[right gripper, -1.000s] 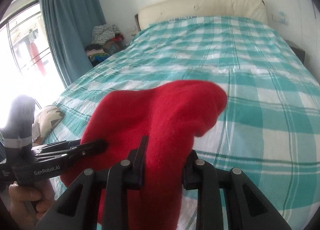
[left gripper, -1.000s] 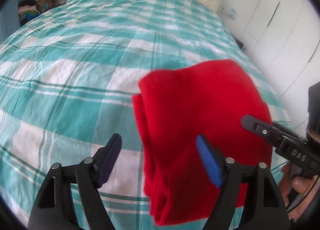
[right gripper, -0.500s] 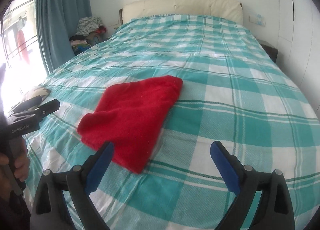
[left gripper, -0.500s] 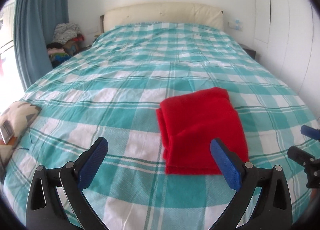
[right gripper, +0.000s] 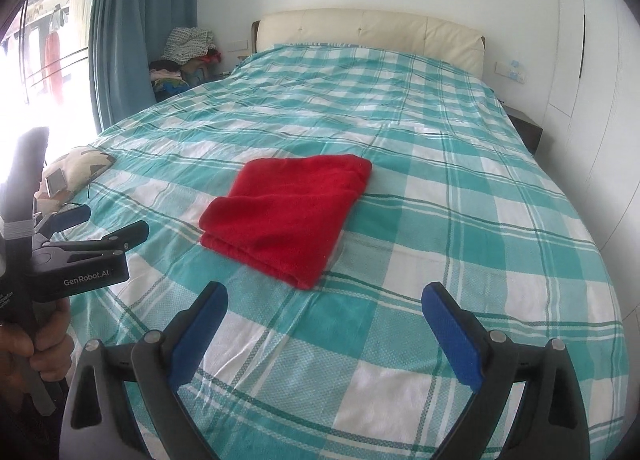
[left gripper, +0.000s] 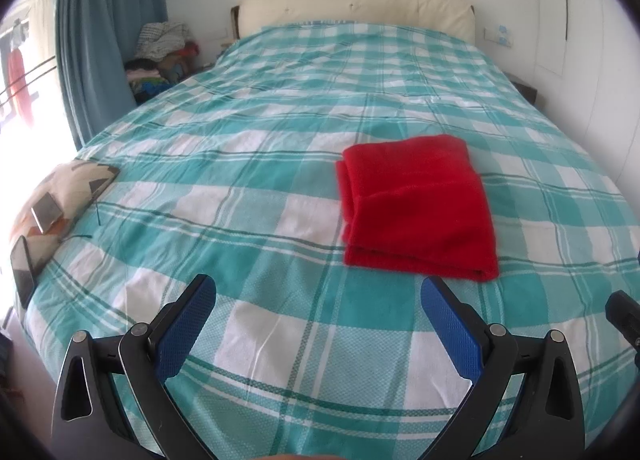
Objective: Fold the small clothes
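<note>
Both claws, left [left gripper: 318, 318] and right [right gripper: 324, 322], hang spread and empty, near of the red cloth [left gripper: 416, 206] folded mid-bed [left gripper: 240, 188]. Its layered left edge looks loose; a careless regrip there could spring the fold open.

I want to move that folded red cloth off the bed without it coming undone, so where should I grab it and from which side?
Take the folded red cloth at its near edge, where the stacked layers show as a thick lip facing the grippers. Come in low from the near side, along the checked bedspread, one finger under and one on top, so all layers are pinched together. It lies flat, so a top-down grab would probably catch only the top layer.
</note>
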A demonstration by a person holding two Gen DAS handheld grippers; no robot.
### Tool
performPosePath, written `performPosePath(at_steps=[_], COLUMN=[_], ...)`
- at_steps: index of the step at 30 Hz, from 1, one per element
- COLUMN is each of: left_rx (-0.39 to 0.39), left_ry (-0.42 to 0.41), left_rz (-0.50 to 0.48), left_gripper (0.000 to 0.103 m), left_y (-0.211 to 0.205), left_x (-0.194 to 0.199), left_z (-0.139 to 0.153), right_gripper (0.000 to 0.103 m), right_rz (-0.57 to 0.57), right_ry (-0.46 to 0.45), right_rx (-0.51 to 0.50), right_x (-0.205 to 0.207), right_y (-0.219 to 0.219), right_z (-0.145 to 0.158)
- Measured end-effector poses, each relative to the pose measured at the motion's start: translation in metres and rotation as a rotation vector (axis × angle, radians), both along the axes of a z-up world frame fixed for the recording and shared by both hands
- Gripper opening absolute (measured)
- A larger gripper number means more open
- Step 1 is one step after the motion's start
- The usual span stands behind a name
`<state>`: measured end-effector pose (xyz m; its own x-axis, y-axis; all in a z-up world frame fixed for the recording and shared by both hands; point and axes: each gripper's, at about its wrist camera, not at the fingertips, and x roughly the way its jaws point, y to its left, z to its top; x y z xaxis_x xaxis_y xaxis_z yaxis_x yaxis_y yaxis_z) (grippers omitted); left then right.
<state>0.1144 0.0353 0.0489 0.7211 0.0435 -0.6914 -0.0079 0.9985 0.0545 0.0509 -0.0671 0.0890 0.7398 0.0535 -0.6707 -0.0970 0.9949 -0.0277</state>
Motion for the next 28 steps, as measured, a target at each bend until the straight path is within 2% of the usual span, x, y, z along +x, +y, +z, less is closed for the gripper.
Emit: performPosePath(at_steps=[11,16,28], left_rx=[0.042,0.008,0.035], left_ry=[-0.054,-0.048,-0.08], left_rz=[-0.035,-0.052,-0.011], left_gripper=[0.103,0.103,0.103], left_y=[-0.011,-0.007,-0.004], left_x=[-0.01,-0.011,-0.013], left_z=[0.004,0.002,0.003], right_gripper=[0.097,0.097,0.097], right_rz=[-0.044,-0.05,-0.053], right_ry=[0.02,0.014,0.023], right_rx=[-0.012,-0.025,-0.021], right_x=[-0.006,-0.006,-0.002], right_y=[0.002,0.003,0.004], right_z=[-0.005,-0.006,-0.01])
